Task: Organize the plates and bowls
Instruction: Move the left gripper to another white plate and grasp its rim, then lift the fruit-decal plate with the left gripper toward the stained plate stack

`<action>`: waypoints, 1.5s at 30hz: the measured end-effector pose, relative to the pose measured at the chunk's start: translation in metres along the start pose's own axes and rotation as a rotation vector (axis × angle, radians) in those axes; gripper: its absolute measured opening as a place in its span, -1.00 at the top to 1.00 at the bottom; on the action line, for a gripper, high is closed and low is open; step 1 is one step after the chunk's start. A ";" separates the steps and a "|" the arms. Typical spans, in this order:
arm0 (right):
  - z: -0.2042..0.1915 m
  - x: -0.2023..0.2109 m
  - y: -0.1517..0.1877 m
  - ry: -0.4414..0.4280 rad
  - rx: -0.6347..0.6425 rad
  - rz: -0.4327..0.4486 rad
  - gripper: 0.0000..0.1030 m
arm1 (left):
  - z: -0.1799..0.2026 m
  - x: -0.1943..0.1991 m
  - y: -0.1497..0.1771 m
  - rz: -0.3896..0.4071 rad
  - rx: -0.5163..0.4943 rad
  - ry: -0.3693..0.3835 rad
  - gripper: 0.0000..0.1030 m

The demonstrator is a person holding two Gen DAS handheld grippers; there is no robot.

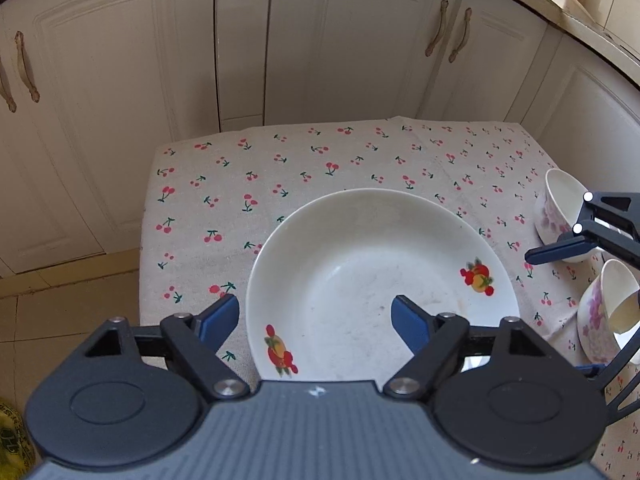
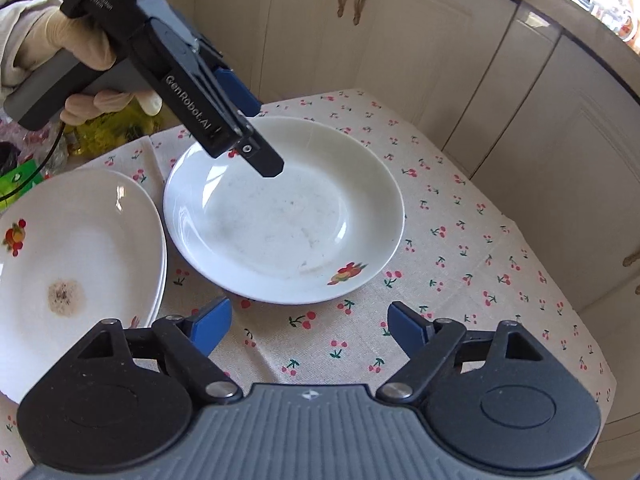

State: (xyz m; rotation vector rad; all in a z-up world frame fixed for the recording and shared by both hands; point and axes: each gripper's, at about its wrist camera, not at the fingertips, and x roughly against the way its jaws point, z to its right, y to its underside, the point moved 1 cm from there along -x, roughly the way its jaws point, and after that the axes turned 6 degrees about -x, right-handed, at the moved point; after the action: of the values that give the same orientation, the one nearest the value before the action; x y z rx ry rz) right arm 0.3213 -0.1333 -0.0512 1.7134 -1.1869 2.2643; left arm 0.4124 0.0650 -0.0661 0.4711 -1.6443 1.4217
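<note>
A white deep plate (image 1: 360, 264) with fruit decals lies on the cherry-print cloth, also seen as the plate (image 2: 288, 220) from the right wrist. My left gripper (image 1: 314, 320) is open and straddles the plate's near-left rim: one pad over the cloth, the other over the dish, neither pressing. My right gripper (image 2: 308, 328) is open above bare cloth, just short of the plate's near edge, with nothing between its pads. A stack of similar plates (image 2: 80, 248), the top one stained brown, sits to the left. Two small flowered bowls (image 1: 560, 208) (image 1: 600, 312) lie at the right edge.
A gloved hand (image 2: 60, 40) holds the left gripper (image 2: 260, 136) over the plate's far rim. The table (image 1: 192, 184) is small, with cabinet doors (image 1: 340, 40) close behind and its edges near. Yellow packaging (image 2: 112, 128) lies beyond the stack.
</note>
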 end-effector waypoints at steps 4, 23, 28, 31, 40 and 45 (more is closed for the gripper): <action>0.001 -0.009 -0.004 -0.031 0.017 -0.020 -0.65 | -0.003 -0.008 0.000 -0.018 0.009 0.020 -0.46; 0.016 -0.035 -0.014 -0.143 0.059 -0.072 -0.59 | -0.014 -0.025 -0.009 -0.062 0.022 0.100 -0.34; 0.018 -0.037 -0.015 -0.154 0.071 -0.064 -0.71 | -0.018 -0.026 -0.012 -0.078 0.031 0.137 -0.34; 0.018 -0.039 -0.014 -0.160 0.073 -0.055 -0.75 | -0.021 -0.026 -0.012 -0.083 0.032 0.162 -0.34; 0.016 -0.038 -0.016 -0.171 0.076 -0.030 -0.77 | -0.020 -0.029 -0.014 -0.087 0.010 0.177 -0.44; 0.019 -0.032 -0.013 -0.168 0.050 0.015 -0.76 | -0.018 -0.030 -0.015 -0.078 -0.022 0.172 -0.45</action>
State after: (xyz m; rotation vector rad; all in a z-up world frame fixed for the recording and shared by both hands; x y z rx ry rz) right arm 0.3543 -0.1230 -0.0691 1.9539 -1.1849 2.2132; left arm 0.4467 0.0702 -0.0827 0.3852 -1.4867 1.3472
